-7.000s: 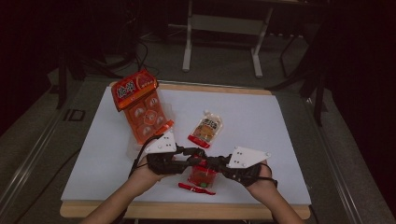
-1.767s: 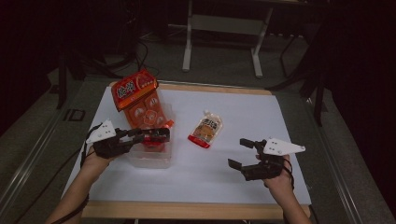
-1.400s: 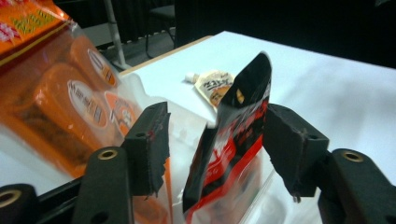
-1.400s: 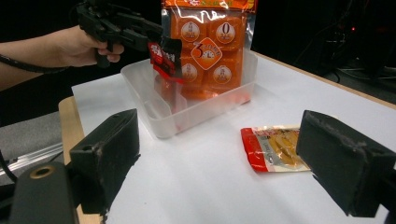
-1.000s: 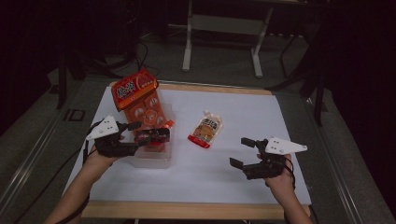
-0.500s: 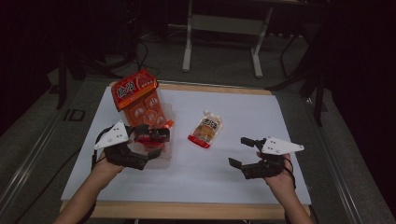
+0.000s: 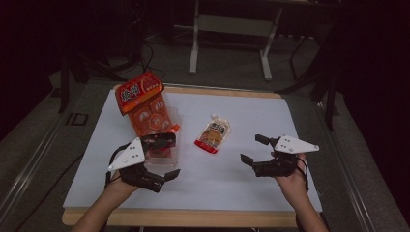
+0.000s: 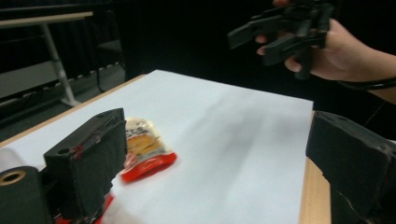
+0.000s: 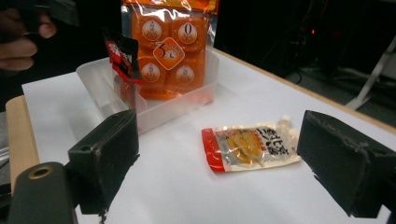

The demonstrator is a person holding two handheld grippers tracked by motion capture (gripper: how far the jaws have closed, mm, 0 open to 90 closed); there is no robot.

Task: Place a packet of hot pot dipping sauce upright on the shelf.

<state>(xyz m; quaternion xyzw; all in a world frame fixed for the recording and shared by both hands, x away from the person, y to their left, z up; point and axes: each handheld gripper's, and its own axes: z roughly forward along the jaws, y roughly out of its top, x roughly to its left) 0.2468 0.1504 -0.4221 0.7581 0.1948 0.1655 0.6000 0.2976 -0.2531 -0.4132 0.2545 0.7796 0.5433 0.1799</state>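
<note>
Left gripper (image 7: pixel 167 157): your jaws have just been opening, nothing between them, beside the clear tray (image 9: pixel 154 114).
Right gripper (image 7: pixel 251 150): released, near the pouch (image 7: pixel 212 135).

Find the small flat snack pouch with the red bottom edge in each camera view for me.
High view: snack pouch lies mid-table, right of the clear tray.
Left gripper view: lower left, beside the near jaw.
Right gripper view: centre right, flat on the sheet.
Shared landmark: the white table sheet.
</note>
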